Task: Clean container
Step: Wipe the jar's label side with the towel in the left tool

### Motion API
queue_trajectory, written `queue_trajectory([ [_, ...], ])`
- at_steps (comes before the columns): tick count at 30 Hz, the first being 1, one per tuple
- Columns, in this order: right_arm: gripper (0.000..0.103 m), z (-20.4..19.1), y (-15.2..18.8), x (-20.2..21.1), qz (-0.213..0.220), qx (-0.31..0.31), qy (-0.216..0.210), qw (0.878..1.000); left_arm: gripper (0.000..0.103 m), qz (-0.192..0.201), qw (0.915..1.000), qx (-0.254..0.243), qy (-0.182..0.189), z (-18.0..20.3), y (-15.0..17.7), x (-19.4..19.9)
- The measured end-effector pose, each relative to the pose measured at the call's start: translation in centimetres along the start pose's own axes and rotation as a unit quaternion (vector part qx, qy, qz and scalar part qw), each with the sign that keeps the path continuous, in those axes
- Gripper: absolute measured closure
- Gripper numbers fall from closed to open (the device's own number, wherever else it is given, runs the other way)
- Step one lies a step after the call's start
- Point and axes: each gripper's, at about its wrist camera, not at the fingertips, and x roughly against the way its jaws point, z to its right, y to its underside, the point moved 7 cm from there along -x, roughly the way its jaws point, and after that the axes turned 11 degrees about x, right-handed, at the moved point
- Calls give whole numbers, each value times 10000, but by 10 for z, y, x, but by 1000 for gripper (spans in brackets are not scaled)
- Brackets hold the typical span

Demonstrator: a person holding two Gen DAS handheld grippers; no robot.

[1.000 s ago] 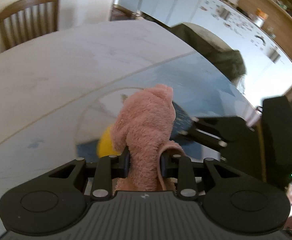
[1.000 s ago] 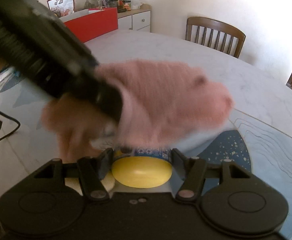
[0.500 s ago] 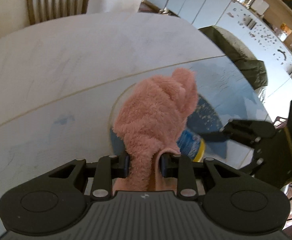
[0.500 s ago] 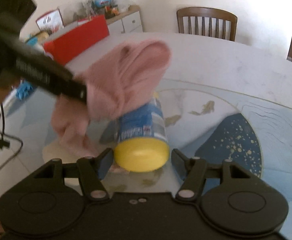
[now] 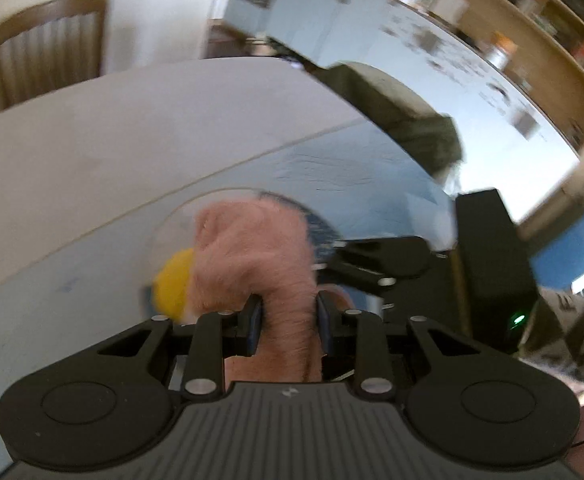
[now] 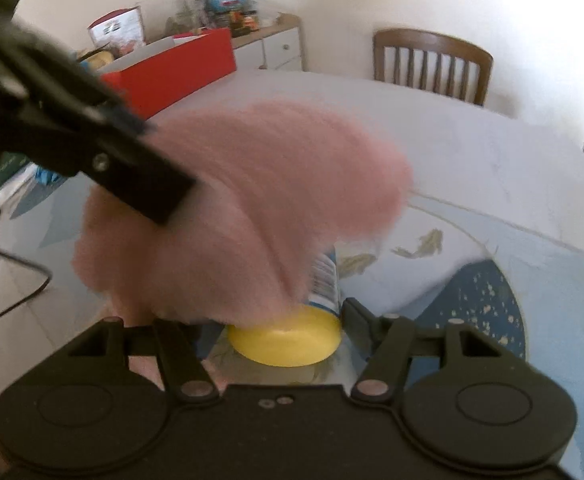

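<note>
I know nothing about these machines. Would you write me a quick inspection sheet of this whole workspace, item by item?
Surface: pale table with a blue patterned mat.
Job's things: yellow-lidded container lying on its side; pink fluffy cloth draped over it.
Clutter: nothing seen on the table.
Tongs: left tongs clamp the cloth; right tongs flank the lid, contact unclear.
Cables: black cable at the left edge.
Surroundings: wooden chair, red box, sideboard.
</note>
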Motion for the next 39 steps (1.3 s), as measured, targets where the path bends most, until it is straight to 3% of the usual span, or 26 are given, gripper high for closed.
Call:
queue_trajectory([
  [3, 41, -6, -1, 0, -8, 242, 72, 9997, 76, -202, 9989, -412, -113, 13, 4, -20],
  [6, 41, -9, -1, 0, -10, 395, 112, 9992, 78, -307, 9978, -476, -342, 6, 4, -34],
  [22, 41, -13, 1, -2, -46, 581, 130, 9982, 85, -1, 9935, 438, -1047, -79, -16, -17],
  [32, 41, -9, 0, -1, -74, 616, 98, 9980, 85, -256, 9852, 931, -1420, -122, 28, -2],
  [35, 41, -8, 0, -1, -81, 599, 96, 9981, 85, -60, 9855, 966, -1394, -123, 30, 6],
  [38, 41, -8, 0, -1, -81, 580, 92, 9982, 78, 201, 9871, 950, -1269, -117, 20, 18],
  [39, 41, -7, 0, -2, -82, 575, 87, 9983, 68, 286, 9875, 902, -1264, -115, 15, 20],
])
